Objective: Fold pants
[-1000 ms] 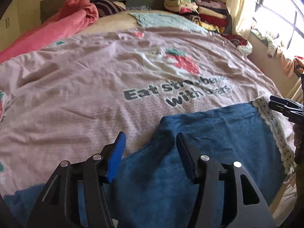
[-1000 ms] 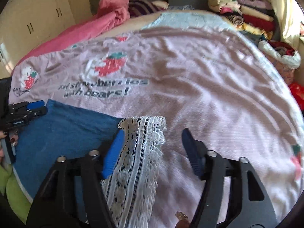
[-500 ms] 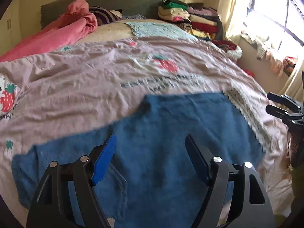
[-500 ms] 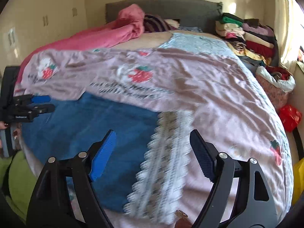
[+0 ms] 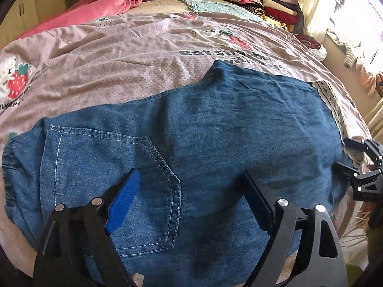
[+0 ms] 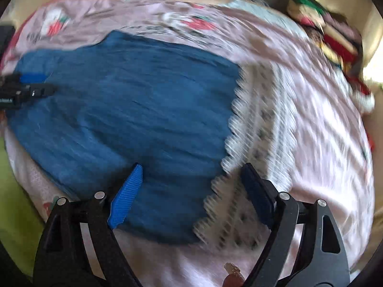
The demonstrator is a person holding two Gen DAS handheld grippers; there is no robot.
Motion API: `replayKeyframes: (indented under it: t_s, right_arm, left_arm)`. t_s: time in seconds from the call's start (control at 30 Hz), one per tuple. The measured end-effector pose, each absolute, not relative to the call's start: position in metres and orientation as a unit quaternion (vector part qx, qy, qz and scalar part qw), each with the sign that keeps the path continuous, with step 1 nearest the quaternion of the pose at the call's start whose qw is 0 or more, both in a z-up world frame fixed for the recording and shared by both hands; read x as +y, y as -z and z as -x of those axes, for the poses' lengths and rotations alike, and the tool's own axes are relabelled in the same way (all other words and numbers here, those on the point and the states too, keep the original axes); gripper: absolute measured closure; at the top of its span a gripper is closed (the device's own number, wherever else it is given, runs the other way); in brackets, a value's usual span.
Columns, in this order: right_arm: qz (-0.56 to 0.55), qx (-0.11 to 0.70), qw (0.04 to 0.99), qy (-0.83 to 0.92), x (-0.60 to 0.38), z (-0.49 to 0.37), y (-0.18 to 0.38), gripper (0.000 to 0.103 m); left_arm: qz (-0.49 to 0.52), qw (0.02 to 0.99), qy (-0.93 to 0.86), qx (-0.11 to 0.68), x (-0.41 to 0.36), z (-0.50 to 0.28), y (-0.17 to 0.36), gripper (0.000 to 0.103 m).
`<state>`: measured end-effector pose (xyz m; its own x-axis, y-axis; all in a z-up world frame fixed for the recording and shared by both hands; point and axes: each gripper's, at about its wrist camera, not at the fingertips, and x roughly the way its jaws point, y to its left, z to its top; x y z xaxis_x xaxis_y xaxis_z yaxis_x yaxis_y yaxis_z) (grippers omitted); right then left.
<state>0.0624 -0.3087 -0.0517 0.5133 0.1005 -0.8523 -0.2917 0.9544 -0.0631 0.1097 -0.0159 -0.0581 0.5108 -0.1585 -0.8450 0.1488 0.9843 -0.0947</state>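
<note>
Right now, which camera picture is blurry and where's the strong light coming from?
Right wrist view: smeared by motion blur, so the lace trim and bedspread streak. Left wrist view: sharp on the denim pants, with the window at upper right blown out by glare; fisheye bends the bed edges.

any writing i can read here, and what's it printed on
"Eat" on the pink bedspread, beyond the blue pants.
The rest of that slogan: blurred, partly hidden by the pants.
Print by the strawberry bear: cut off.
White label on the left gripper: too small.
</note>
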Motion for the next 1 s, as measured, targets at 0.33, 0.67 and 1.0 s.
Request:
replayKeyframes:
  t_s: [0.33, 0.67, 1.0]
  right_arm:
    - [0.109, 0.472, 0.868, -0.106, -0.312, -0.054, 0.051, 0.028]
    - [0.043, 0.443, 0.886, -0.132, -0.316, -0.050, 0.015, 0.023]
    - [0.021, 0.401, 0.907, -0.129, -0.321, -0.045, -0.017, 0.015]
  left_arm:
    - [0.011, 0.870, 0.091, 0.484, -0.015, -0.111, 0.056, 0.018]
    - [0.026, 0.880, 0.102, 0.464, -0.015, -0.097, 0.034, 0.018]
    - [0.023, 0.890, 0.119, 0.439, -0.023, -0.088, 0.003, 0.009]
